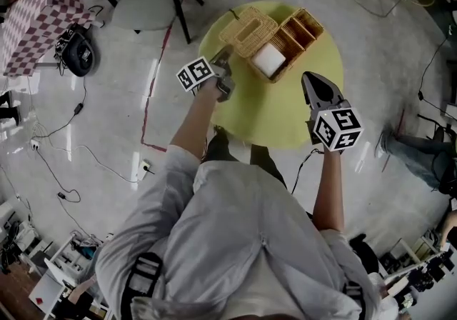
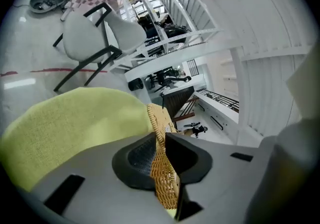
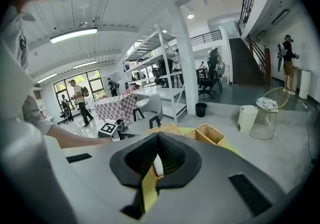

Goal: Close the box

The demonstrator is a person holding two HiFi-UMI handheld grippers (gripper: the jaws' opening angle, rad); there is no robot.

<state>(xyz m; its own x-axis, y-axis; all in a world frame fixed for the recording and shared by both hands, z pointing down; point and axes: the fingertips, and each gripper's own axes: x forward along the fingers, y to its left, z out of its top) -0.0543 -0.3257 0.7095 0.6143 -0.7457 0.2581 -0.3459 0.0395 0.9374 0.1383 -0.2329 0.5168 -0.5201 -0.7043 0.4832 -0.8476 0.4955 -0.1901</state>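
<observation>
— Grey shirt (image 1: 243,240) fills the near view from where we stand, both bare arms reaching out over the round yellow tabletop (image 1: 285,122). Can you see the box?

— Yes. It's a wicker box (image 1: 289,43) sitting at about 12 o'clock on the tabletop, and its top is wide open. A white block (image 1: 268,60) sits in the near compartment, and the slots beside it look empty.

— And the lid?

— The lid (image 1: 248,29) is flipped out to the 11 o'clock side, lying roughly flat. The left gripper (image 1: 223,61) comes in from 9 o'clock and is clamped on the lid's near edge. Up close, the woven panel (image 2: 162,173) stands pinched between the two dark pads.

— What about the other one?

— The right gripper (image 1: 309,83) hangs over bare tabletop at around 3 o'clock, a little apart from the box. Its jaws are drawn together on nothing.

— So how far along is it?

— Early, I'd say. The grip on the lid is made, and that's about all. What's left is to swing the lid up and over toward 1 o'clock, lay it flush on the rim and let go.

— Any risk?

— The box may slide on the cloth, and the free gripper could steady it.
</observation>
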